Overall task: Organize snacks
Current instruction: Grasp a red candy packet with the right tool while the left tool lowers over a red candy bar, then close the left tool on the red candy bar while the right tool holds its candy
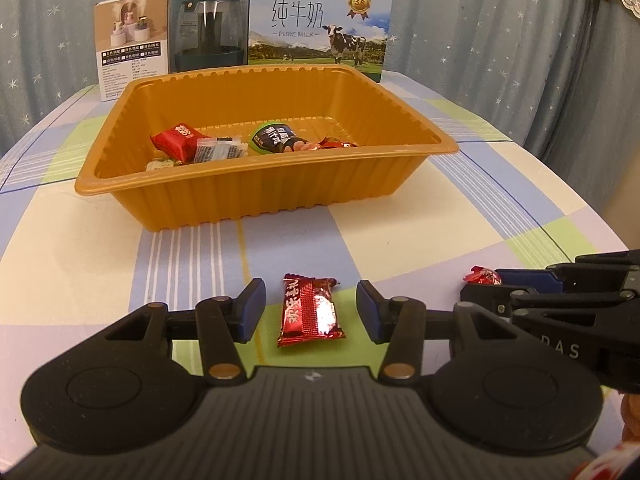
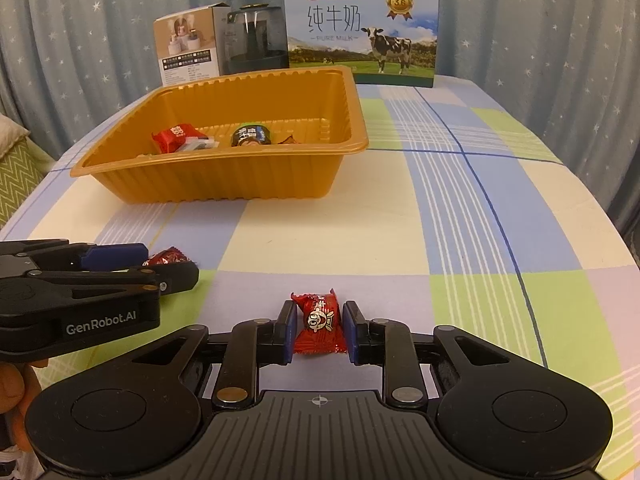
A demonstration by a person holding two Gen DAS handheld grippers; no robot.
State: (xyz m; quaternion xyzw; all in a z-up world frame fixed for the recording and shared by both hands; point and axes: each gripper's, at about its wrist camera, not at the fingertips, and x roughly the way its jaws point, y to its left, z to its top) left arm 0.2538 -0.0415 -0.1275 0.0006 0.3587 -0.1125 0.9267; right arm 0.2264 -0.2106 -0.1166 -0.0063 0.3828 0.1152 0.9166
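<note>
Both grippers, left (image 1: 310, 312) spread, right (image 2: 320, 328) seemingly just off its candy (image 2: 319, 326), straddle sweets bound for the tray (image 2: 224, 176) beyond.

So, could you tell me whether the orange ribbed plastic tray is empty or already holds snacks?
Partly filled: the orange ribbed plastic tray holds several wrapped snacks.

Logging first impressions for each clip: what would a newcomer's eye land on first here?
The orange tray, mid-table, with a few snacks inside. Nearer the cameras, two red candies lie on the checked cloth: one between the left gripper's open jaws, one framed closely by the right gripper. Behind the tray stands a milk box.
</note>
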